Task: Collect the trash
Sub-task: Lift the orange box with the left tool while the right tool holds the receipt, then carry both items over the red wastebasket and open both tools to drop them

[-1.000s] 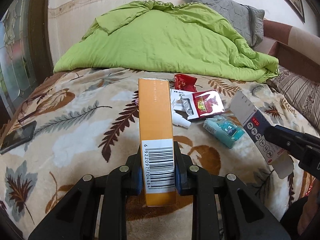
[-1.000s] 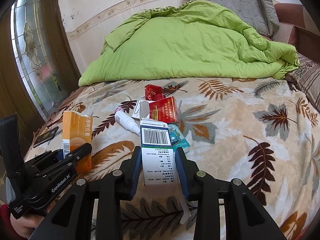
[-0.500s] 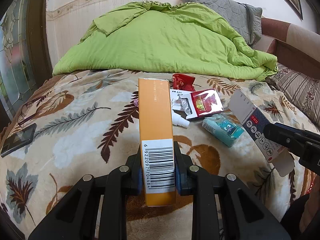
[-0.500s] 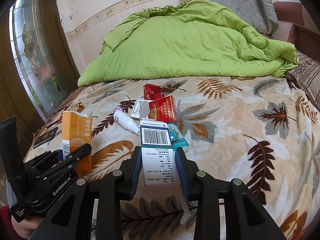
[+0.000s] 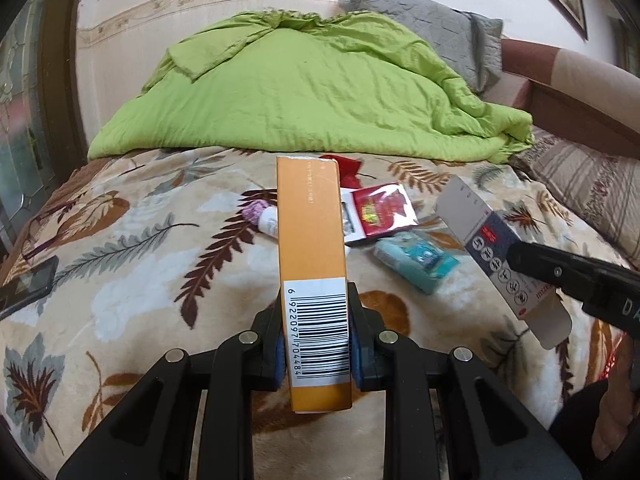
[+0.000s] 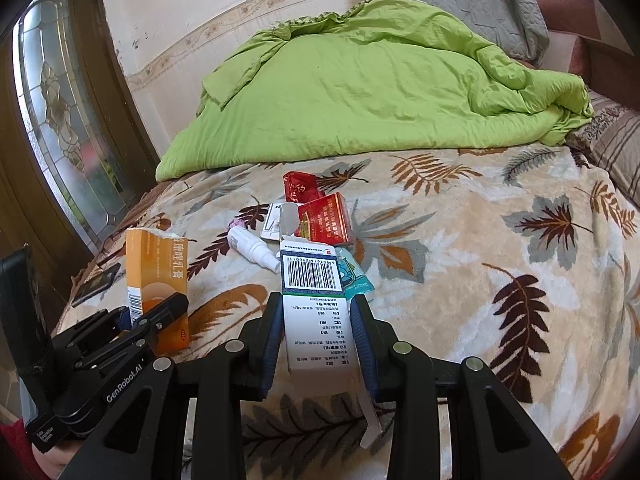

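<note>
My left gripper [image 5: 317,336] is shut on a tall orange box [image 5: 310,240] with a barcode, held above the bed; the box also shows in the right wrist view [image 6: 154,268]. My right gripper [image 6: 317,336] is shut on a white and blue medicine box [image 6: 316,304], seen from the left wrist view [image 5: 486,248] at the right. On the leaf-patterned blanket [image 6: 460,264] lie a red cigarette pack [image 6: 326,218], a red wrapper [image 6: 298,186], a white tube [image 6: 252,246] and a teal tissue pack [image 5: 414,258].
A green duvet [image 5: 312,92] is heaped at the back of the bed with a grey pillow [image 5: 424,28] behind it. A dark phone [image 5: 26,286] lies at the bed's left edge. A stained-glass door [image 6: 56,120] stands at the left.
Both grippers have lifted slightly and drawn back from the trash pile, each still holding its box. The litter on the blanket has not moved.
</note>
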`<state>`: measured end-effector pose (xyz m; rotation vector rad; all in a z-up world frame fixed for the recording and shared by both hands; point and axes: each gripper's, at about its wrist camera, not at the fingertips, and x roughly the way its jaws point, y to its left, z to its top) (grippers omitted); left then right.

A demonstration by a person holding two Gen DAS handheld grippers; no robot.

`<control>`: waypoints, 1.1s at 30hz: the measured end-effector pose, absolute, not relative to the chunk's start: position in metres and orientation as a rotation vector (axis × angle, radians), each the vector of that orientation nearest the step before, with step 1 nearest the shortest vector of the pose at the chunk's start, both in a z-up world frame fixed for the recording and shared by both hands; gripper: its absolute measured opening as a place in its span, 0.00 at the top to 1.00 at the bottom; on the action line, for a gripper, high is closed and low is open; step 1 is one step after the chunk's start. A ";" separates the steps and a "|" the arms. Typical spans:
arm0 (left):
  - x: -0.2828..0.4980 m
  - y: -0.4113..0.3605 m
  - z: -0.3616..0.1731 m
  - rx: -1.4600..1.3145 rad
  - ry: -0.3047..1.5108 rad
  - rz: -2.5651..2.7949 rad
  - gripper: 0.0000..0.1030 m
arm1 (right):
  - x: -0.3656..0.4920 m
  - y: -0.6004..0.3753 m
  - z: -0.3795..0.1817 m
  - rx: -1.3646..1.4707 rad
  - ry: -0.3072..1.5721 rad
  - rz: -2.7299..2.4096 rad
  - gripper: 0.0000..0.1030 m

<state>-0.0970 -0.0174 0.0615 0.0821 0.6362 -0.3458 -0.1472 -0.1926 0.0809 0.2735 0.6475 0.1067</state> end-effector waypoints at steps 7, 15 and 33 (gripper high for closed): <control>-0.120 -0.041 0.072 0.073 0.662 -0.475 0.78 | -0.173 -0.214 0.089 0.375 0.642 0.110 0.64; -0.157 -0.097 0.086 0.112 0.683 -0.688 0.78 | -0.231 -0.267 0.102 0.492 0.630 0.040 0.64; -0.262 -0.278 0.106 0.266 0.842 -1.292 0.78 | -0.434 -0.416 0.099 0.723 0.595 -0.421 0.64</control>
